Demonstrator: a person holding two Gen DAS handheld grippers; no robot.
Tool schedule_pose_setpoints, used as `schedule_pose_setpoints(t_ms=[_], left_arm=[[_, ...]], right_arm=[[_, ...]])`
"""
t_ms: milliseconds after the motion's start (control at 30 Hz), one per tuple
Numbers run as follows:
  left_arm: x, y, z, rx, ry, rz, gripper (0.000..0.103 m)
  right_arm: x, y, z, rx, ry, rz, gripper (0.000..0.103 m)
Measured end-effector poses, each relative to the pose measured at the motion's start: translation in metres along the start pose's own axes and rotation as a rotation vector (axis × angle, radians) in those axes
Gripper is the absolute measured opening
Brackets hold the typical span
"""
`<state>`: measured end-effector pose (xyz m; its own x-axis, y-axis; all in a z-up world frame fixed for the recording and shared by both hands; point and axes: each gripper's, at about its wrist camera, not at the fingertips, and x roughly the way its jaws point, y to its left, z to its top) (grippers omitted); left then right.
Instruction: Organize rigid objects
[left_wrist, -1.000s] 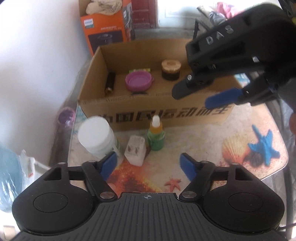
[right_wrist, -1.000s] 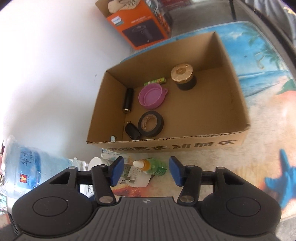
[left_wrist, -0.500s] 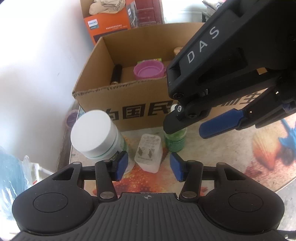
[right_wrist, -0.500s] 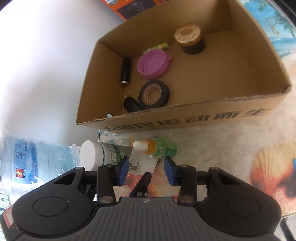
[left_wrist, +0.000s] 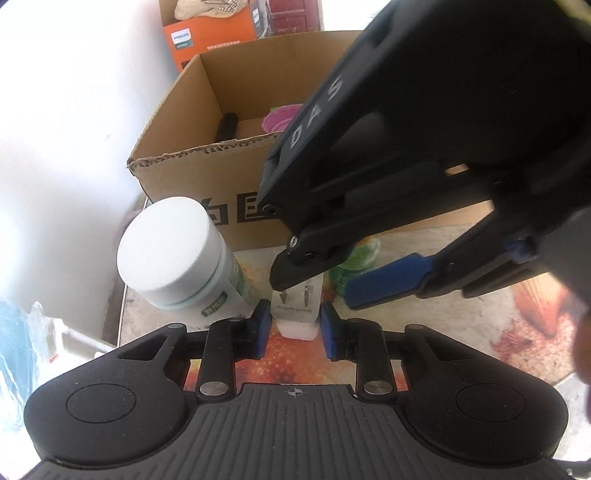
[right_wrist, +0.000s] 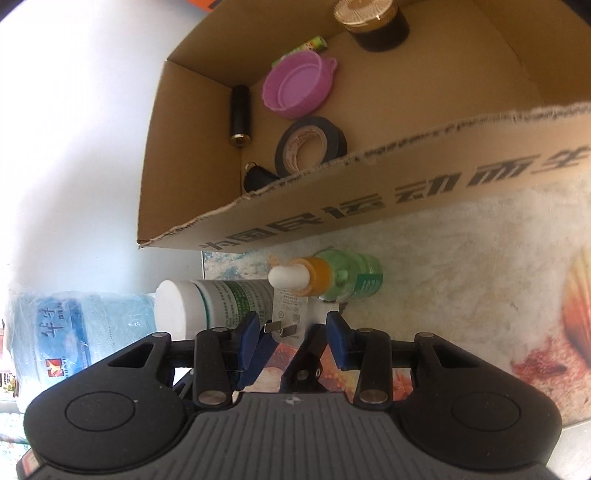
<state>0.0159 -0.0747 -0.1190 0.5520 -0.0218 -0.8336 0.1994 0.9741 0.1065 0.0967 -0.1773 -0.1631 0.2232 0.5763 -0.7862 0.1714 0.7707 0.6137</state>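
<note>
A table (right_wrist: 461, 258) with a beach-pattern cover stands against a white wall, and a cardboard box (right_wrist: 369, 206) sits on its far part. On the left, in front of the box, stands a white-capped bottle (left_wrist: 173, 254). Just right of it lies the white plug adapter (left_wrist: 297, 314). My left gripper (left_wrist: 295, 328) is closing on it; the adapter is between the blue pads, and I cannot tell if they press it already. Behind the adapter stands a small green dropper bottle (right_wrist: 332, 277). My right gripper (right_wrist: 291, 334) hovers half open above the adapter, holding nothing. In the box lie a purple lid (right_wrist: 299, 85) and a tape roll (right_wrist: 310, 146).
</note>
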Motion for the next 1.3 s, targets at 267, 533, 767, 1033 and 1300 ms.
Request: schedule_pose_setpoints(t_ms=[267,533,767,1033,1300], left_arm=[[-0.017,-0.008,-0.023,-0.007,0.037,-0.057,0.026],[-0.021,-0.013,-0.031,0.001,0.050,-0.094,0.026],[-0.006,0.005,-0.019,-0.025,0.068,-0.144,0.027],[0.021,0.030,-0.016,-0.099,0.099,-0.179,0.028],[0.026,0.032,-0.013,-0.130,0.113,-0.191,0.027]], right_arm=[[-0.007,-0.014,-0.012,0.023,0.012,-0.058,0.042],[-0.004,-0.026,-0.021,0.053,0.049,-0.072,0.042],[0.000,-0.023,-0.019,0.046,0.061,-0.069,0.042],[0.006,-0.017,-0.013,0.020,0.078,-0.076,0.045],[0.013,-0.012,-0.010,0.019,0.094,-0.088,0.049]])
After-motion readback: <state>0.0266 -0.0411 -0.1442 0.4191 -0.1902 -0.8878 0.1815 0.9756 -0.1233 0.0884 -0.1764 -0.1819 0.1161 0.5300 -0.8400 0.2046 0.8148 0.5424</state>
